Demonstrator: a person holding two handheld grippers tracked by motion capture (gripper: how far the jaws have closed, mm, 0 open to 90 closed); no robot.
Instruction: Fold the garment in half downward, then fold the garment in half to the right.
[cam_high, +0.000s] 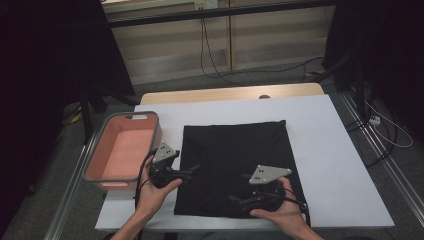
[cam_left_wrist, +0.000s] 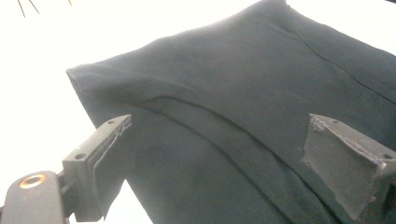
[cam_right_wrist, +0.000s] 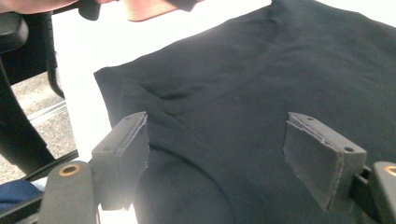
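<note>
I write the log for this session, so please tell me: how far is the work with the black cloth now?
Done so far: the black cloth lies flat on the white table, already folded to a near square. In hand: the left claw and the right claw are both open over its near part, gripping nothing yet. Left: probably another fold and a move into the pink bin, which holds nothing.

A pink bin (cam_high: 125, 150) sits at the white table's (cam_high: 330, 150) left edge, seemingly empty.
</note>
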